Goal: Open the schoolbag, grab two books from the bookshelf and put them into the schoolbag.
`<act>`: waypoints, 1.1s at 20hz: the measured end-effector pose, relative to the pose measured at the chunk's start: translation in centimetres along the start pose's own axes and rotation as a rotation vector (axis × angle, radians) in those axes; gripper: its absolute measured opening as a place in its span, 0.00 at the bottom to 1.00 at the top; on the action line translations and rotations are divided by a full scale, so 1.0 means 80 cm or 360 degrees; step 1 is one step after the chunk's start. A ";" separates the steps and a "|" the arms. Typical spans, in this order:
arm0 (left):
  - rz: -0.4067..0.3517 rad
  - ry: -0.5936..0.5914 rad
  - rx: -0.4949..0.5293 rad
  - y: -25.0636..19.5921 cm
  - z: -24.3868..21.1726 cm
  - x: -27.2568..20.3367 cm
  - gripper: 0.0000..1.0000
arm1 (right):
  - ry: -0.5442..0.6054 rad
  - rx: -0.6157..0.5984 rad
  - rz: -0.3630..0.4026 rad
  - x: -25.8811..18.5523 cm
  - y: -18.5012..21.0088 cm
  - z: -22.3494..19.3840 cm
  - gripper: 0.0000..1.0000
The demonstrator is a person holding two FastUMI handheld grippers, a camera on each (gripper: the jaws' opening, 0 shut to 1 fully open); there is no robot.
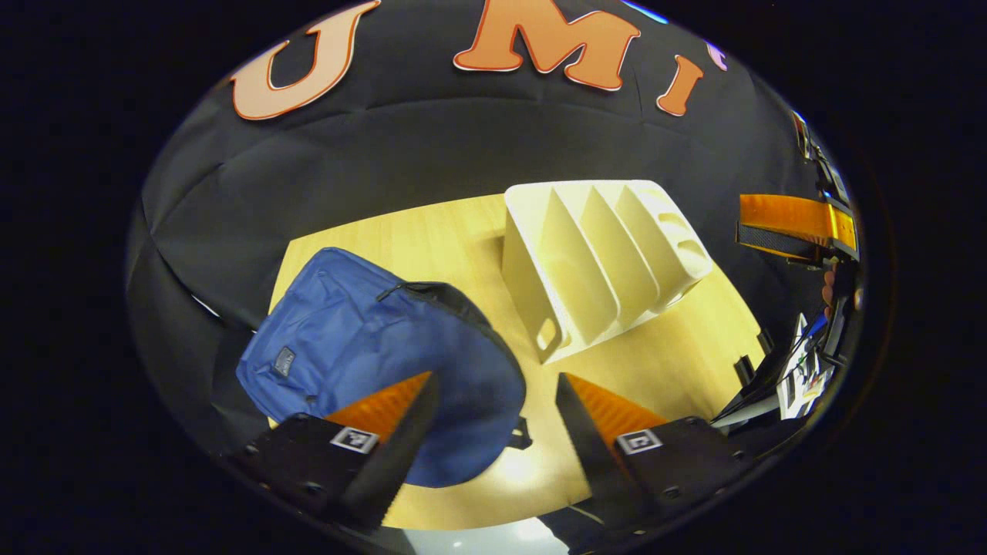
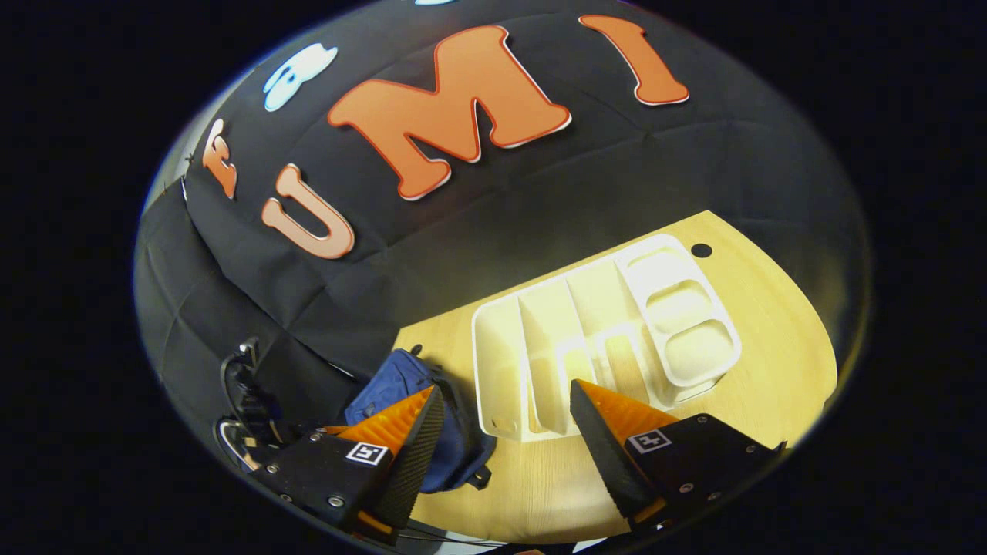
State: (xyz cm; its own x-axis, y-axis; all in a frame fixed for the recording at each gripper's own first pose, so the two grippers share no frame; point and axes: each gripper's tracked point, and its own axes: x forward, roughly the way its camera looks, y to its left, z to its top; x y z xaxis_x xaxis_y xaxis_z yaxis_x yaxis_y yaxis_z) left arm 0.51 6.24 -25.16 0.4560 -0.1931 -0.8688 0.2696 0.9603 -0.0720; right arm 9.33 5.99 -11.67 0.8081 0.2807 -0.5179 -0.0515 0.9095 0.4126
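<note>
— Where are we with the job?
— Our table (image 1: 463, 231) has the white bookshelf (image 1: 601, 262) with bare slots, and the blue schoolbag (image 1: 362, 347) lies just beside it, looking zipped.
— And our hands?
— Our left gripper (image 1: 493, 401) and right gripper (image 2: 505, 416) hang wide apart, holding nothing. We guess the books are packed.

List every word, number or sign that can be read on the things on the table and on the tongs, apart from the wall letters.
Nothing here can be read as text.
Schoolbag: a small patch, too small to read.
Bookshelf: no text.
Left tongs and right tongs: a square coded marker on each finger; a pattern, no words.
</note>
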 end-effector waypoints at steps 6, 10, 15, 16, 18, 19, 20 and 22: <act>0.0137 -0.0309 0.0104 -0.050 0.070 -0.024 1.00 | -0.0279 -0.0205 -0.0086 -0.039 -0.017 0.062 0.97; 0.0243 -0.0623 0.0190 -0.074 0.137 -0.062 1.00 | -0.0434 -0.0352 -0.0183 -0.054 -0.019 0.086 0.96; 0.0269 -0.0976 0.0151 -0.098 0.185 -0.119 1.00 | -0.0596 -0.0421 -0.0181 -0.079 0.006 0.106 0.96; 0.0307 -0.1047 0.0149 -0.097 0.191 -0.131 0.99 | -0.0650 -0.0436 -0.0201 -0.086 0.007 0.114 0.96; 0.0428 -0.1169 0.0160 -0.087 0.196 -0.156 1.00 | -0.0751 -0.0456 -0.0229 -0.101 0.012 0.126 1.00; 0.0486 -0.1225 0.0133 -0.081 0.199 -0.164 0.98 | -0.0807 -0.0482 -0.0247 -0.107 0.014 0.131 0.96; 0.0501 -0.1269 0.0098 -0.081 0.197 -0.168 0.98 | -0.0847 -0.0515 -0.0276 -0.110 0.012 0.135 0.96; 0.0513 -0.1343 0.0046 -0.081 0.195 -0.179 0.98 | -0.0892 -0.0556 -0.0308 -0.116 0.012 0.136 0.97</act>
State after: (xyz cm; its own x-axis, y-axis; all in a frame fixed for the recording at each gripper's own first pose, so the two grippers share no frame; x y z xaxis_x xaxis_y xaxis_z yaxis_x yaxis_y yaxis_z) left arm 5.45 -0.34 -4.61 0.9807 -0.0101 -0.1955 0.0371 0.9902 0.1350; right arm 8.17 0.88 1.69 0.9985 -0.0120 -0.0534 0.0140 0.9992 0.0375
